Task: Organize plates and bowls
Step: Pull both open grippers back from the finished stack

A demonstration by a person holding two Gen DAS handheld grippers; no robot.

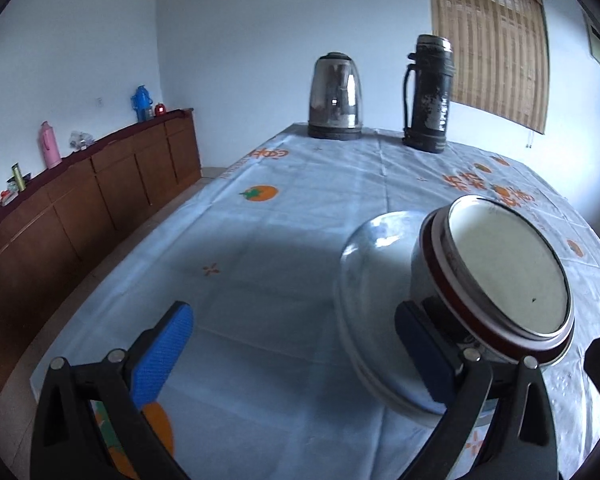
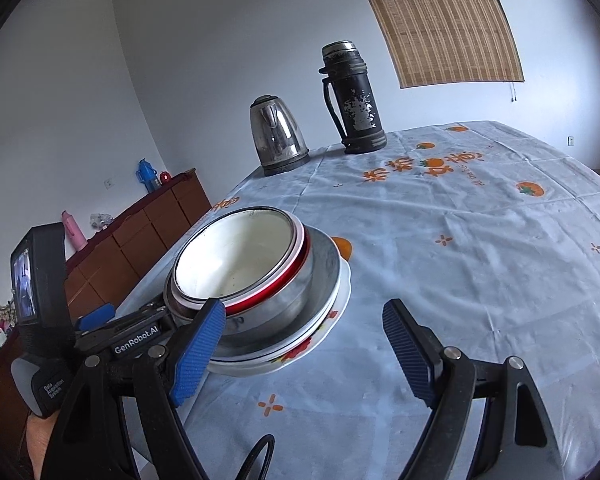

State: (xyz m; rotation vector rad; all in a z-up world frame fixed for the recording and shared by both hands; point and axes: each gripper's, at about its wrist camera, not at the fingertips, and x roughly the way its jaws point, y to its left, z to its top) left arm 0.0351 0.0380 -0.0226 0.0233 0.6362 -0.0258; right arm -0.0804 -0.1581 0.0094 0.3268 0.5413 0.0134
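The dishes sat in one pile on the table (image 2: 480,280), which wore a light blue cloth with orange fruit on it. At the bottom lay a white plate (image 2: 336,312) with red flowers. On the plate stood a wide metal bowl (image 2: 324,260). Inside that sat a smaller metal bowl (image 2: 276,300) with a red ring near the top. The top bowl (image 2: 236,256) was white inside.

In the right camera, the pile lay toward ten o'clock from the right gripper (image 2: 304,352). Its two blue fingers stood wide apart, with nothing between them but the cloth. The left finger (image 2: 198,352) was just beside the plate's edge; I could not tell if it touched.

The left gripper (image 2: 136,320) showed at nine o'clock in that same picture, reaching in at the pile from the side. In its own camera, its blue fingers stood apart too. The pile (image 1: 460,280) was at about three o'clock there, and looked tipped. The right-side finger (image 1: 424,352) was right by the bowls, but I could not tell if it pressed on them.

At twelve o'clock, at the far end of the table, stood a shiny kettle (image 2: 278,136) and a tall black flask (image 2: 354,96), near each other. A brown cabinet (image 1: 100,200) ran along the wall at nine o'clock, with a pink bottle (image 1: 50,144) and a blue bottle (image 1: 142,102) on top.
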